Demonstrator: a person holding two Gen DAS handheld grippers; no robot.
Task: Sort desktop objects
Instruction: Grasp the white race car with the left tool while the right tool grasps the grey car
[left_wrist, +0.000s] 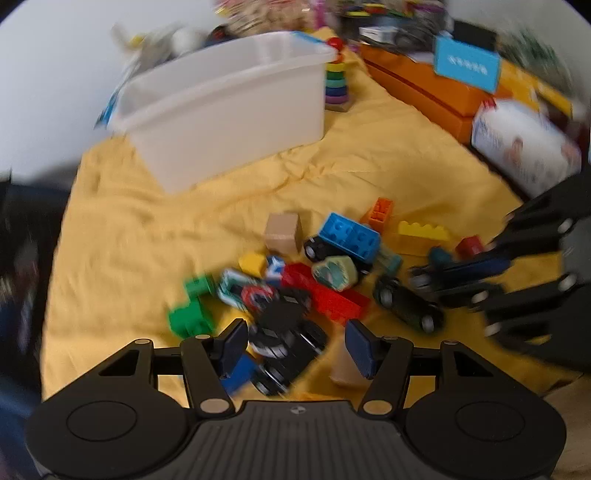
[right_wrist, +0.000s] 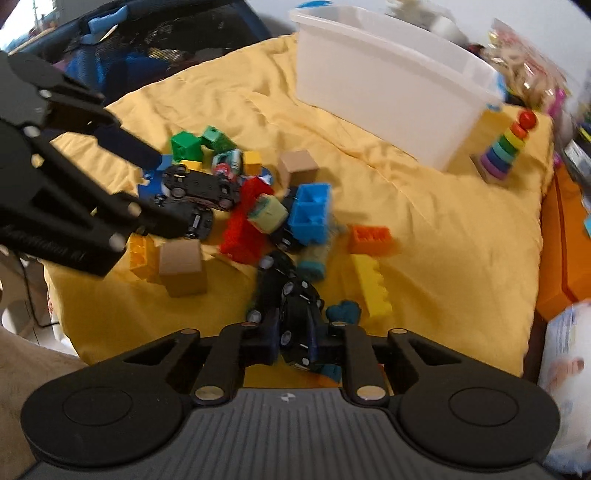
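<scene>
Wrinkled yellow cloth (right_wrist: 424, 206), smooth white plastic bin (right_wrist: 388, 92), studded bricks, boxy wooden cube (right_wrist: 183, 267)

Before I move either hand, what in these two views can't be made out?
- Bin contents: both views, its wall hides the inside.
- Blue sign text: left view, motion blur.
- Clutter behind the bin: both views, blurred and cut by the edge.
- Brick under the left gripper: its finger covers part.
- Dark car in the right gripper: fingers hide its sides.
</scene>
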